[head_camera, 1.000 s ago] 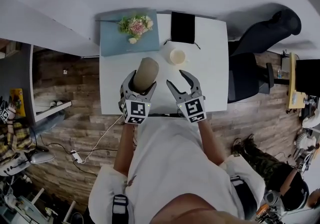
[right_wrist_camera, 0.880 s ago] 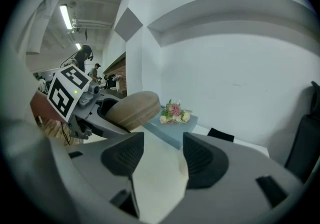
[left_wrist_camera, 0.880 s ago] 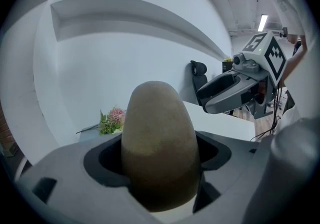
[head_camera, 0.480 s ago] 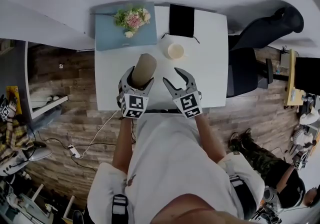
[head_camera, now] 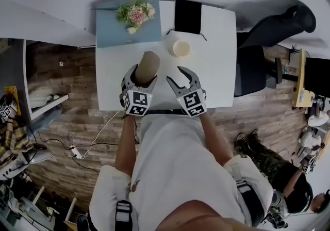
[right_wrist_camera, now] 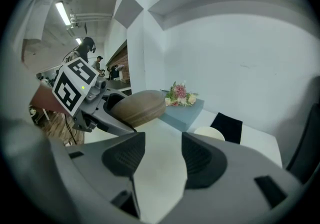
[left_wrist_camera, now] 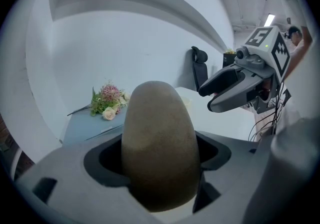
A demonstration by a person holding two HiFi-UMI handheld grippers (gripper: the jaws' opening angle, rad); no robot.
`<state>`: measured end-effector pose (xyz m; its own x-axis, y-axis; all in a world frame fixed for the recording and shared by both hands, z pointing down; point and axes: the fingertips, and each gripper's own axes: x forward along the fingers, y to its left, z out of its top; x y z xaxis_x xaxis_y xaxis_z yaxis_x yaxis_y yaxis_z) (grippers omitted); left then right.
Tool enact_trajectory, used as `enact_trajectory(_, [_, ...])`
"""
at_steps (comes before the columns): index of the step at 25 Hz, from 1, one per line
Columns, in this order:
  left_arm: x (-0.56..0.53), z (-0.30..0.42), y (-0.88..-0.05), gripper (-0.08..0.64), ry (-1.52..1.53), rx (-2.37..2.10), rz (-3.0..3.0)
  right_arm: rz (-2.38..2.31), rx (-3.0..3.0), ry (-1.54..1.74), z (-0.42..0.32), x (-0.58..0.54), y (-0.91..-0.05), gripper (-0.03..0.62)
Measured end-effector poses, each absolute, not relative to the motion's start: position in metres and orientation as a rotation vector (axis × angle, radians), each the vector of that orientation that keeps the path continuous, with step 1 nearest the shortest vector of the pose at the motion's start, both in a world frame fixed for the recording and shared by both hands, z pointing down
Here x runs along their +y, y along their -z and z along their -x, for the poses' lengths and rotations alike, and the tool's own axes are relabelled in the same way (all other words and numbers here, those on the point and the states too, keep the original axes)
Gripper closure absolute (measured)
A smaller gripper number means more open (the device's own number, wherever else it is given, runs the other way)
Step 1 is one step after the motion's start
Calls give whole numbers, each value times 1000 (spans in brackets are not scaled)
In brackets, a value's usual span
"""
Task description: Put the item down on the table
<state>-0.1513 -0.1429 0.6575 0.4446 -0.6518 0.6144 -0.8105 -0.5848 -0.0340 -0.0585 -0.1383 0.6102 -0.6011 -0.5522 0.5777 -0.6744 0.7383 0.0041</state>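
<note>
The brown egg-shaped item is shown clamped in the left gripper above the near part of the white table, not yet set down or released, while the right gripper, its slightly parted jaws having just been closing, is seen empty.

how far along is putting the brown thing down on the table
Done: the brown egg-shaped object is gripped and sits over the white table. In hand: the left gripper has its jaws clamped on it, tilted, not yet resting on the tabletop. Left: set it down and open the jaws. The right gripper holds nothing; its jaws have just been closing on empty air.
</note>
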Motion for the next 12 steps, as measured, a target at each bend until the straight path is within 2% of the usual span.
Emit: enact_trajectory(12, [-138, 149, -689, 166, -895, -1213, -2378, -878, -2355, -310, 64, -137, -630, 364])
